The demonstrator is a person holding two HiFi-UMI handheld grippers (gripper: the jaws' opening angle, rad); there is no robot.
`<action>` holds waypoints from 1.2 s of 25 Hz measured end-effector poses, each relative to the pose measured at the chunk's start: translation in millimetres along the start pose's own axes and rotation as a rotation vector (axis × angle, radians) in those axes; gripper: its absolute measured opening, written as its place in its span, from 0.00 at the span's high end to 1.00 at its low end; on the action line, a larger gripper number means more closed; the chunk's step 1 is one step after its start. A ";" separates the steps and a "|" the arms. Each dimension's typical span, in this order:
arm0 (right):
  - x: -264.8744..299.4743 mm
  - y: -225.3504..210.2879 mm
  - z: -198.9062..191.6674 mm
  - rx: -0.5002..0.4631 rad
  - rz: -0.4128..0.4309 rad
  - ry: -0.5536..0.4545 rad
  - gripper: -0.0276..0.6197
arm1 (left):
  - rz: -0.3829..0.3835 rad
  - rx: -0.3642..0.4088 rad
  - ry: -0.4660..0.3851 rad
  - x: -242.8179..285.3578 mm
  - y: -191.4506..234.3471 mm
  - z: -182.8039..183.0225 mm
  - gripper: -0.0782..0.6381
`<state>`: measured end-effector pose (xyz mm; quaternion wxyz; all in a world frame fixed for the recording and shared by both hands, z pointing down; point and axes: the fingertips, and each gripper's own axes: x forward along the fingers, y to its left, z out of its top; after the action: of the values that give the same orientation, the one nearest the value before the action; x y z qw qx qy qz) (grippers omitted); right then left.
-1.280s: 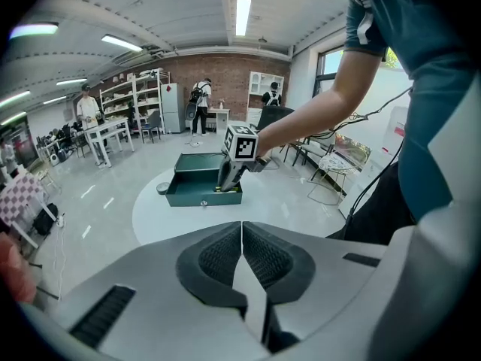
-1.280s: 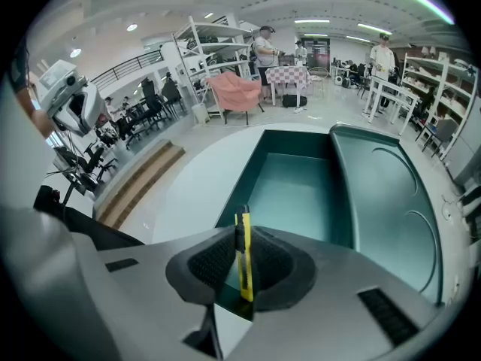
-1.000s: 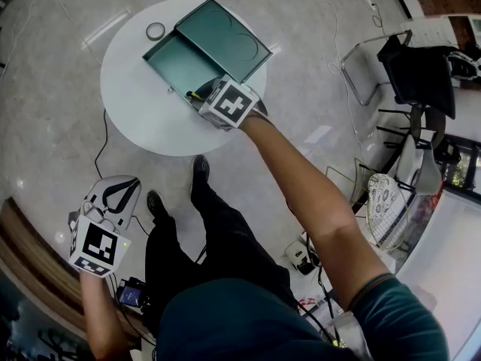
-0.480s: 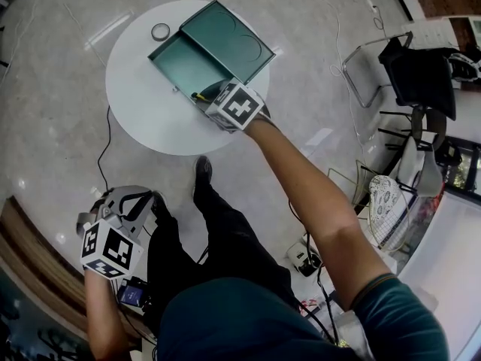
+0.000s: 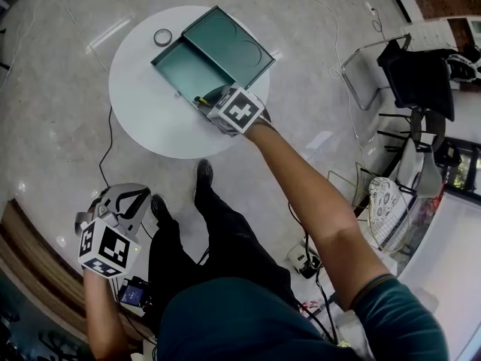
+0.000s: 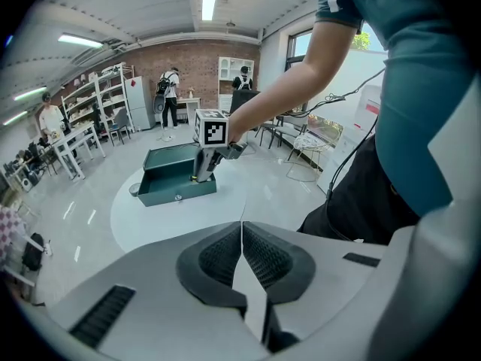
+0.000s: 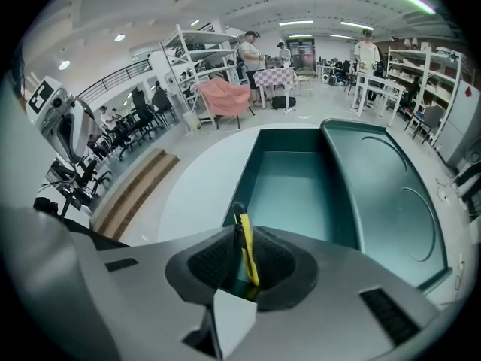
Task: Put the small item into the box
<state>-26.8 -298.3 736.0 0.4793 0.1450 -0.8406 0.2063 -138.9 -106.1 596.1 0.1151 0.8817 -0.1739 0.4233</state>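
Observation:
An open teal metal box (image 5: 192,66) lies on the round white table (image 5: 146,111), its lid (image 5: 229,40) folded back flat. My right gripper (image 5: 209,95) hangs at the box's near edge, shut on a yellow and black utility knife (image 7: 245,249) that points over the empty tray (image 7: 297,186). The knife's tip (image 5: 198,96) shows in the head view at the box rim. My left gripper (image 5: 124,200) is held low beside the person's legs, away from the table, shut with nothing in it (image 6: 242,235).
A roll of tape (image 5: 162,37) lies on the table left of the box. A black cable (image 5: 105,149) runs over the floor by the table. Chairs and bags (image 5: 417,74) stand at the right. Shelves and people fill the room's far side (image 7: 255,51).
The left gripper dropped lower and nearer the body, then held still. The right gripper stays at the box's near edge with the knife; the view shifted slightly.

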 end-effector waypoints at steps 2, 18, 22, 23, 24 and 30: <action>-4.7 -1.1 -0.8 0.004 -0.006 -0.001 0.84 | 0.005 0.002 -0.001 -2.7 1.0 3.1 0.86; -44.0 1.1 16.7 0.020 -0.071 -0.073 0.84 | 0.036 0.013 -0.015 -23.6 2.9 14.6 0.86; -65.4 9.0 28.9 0.023 -0.092 -0.103 0.84 | 0.053 0.009 -0.027 -40.9 6.3 18.3 0.86; -71.0 11.2 33.1 0.025 -0.096 -0.112 0.84 | 0.057 0.007 -0.031 -45.7 8.0 19.0 0.86; -77.2 13.3 37.6 0.027 -0.100 -0.123 0.84 | 0.061 0.006 -0.035 -50.6 9.5 20.0 0.86; -122.3 32.4 53.4 0.043 -0.119 -0.193 0.84 | 0.083 0.001 -0.057 -74.7 6.1 29.6 0.86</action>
<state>-20.0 -290.3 599.1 0.4043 0.2243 -0.8681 0.1804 -163.9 -106.4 519.5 0.0922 0.8855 -0.2133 0.4024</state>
